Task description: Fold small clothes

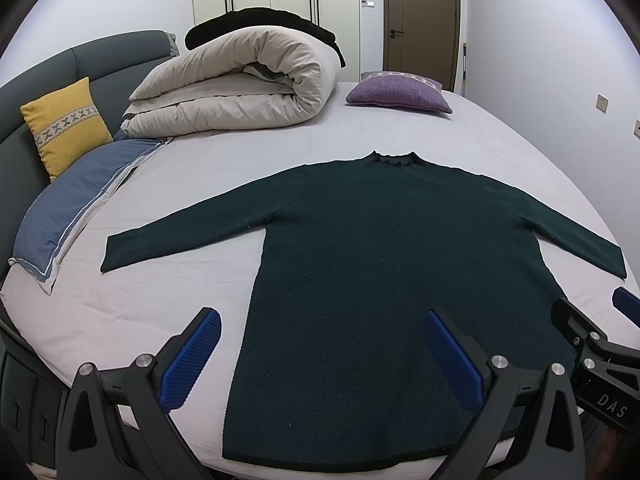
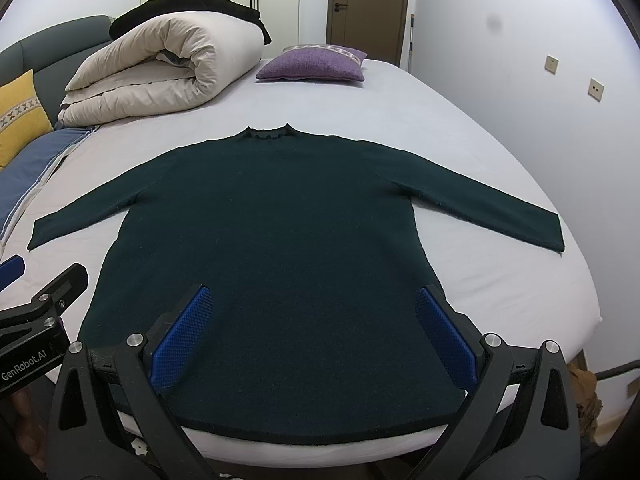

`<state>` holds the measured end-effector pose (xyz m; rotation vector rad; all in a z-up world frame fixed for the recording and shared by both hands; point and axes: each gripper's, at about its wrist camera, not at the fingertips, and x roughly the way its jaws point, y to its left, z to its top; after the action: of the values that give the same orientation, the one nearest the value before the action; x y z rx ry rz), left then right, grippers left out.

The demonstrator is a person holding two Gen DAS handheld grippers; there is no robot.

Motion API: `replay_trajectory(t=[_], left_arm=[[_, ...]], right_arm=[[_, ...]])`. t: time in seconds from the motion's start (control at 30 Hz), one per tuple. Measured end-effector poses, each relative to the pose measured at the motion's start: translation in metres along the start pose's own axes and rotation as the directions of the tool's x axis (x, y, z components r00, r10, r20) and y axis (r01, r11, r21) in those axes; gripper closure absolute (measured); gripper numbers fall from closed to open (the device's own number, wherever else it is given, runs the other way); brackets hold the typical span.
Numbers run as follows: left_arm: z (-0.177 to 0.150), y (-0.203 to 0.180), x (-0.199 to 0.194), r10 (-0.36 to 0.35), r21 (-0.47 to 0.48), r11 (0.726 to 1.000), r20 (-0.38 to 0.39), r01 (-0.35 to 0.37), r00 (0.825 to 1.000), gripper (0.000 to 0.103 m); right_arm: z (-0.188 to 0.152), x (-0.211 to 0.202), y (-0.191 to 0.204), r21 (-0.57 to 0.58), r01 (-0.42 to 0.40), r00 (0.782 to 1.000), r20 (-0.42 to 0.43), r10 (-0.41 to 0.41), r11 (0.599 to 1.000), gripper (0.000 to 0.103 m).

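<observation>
A dark green long-sleeved sweater [image 1: 380, 264] [image 2: 272, 240] lies flat on the bed, collar at the far end, both sleeves spread out to the sides, hem at the near edge. My left gripper [image 1: 320, 328] hovers open above the sweater's lower left part, nothing between its blue pads. Its left pad is over the bare sheet, its right pad over the cloth. My right gripper [image 2: 316, 300] is open above the hem on the right side, also holding nothing. Each gripper shows at the edge of the other's view: right gripper [image 1: 592, 320], left gripper [image 2: 44, 276].
The bed [image 1: 224, 168] has a pale grey sheet. A rolled beige duvet [image 1: 236, 84] with a black cloth on top lies at the far left. A purple cushion [image 1: 400, 94], a yellow cushion [image 1: 66, 126] and a blue pillow [image 1: 76, 208] lie around. A wall stands right.
</observation>
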<state>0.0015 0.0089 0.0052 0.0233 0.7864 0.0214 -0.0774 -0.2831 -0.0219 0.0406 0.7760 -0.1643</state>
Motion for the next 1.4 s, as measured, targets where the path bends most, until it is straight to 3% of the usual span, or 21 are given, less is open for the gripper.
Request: replay_trajectory(t=[1.07, 1.27, 1.4], left_arm=[[-0.011, -0.002, 0.013, 0.009, 0.004, 1.000, -0.024, -0.009, 1.000, 0.000], [-0.015, -0.009, 0.021, 0.016, 0.048, 0.999, -0.025, -0.015, 1.000, 0.000], [-0.017, -0.022, 0.033, 0.053, 0.109, 0.993, -0.026, -0.050, 0.998, 0.000]], right_arm=[[-0.003, 0.011, -0.001, 0.016, -0.006, 1.000, -0.025, 0.006, 1.000, 0.000], [0.007, 0.017, -0.057, 0.165, -0.078, 0.997, 0.028, 0.075, 0.983, 0.000], [0.010, 0.032, -0.145, 0.360, -0.120, 0.991, 0.095, 0.092, 0.925, 0.000]])
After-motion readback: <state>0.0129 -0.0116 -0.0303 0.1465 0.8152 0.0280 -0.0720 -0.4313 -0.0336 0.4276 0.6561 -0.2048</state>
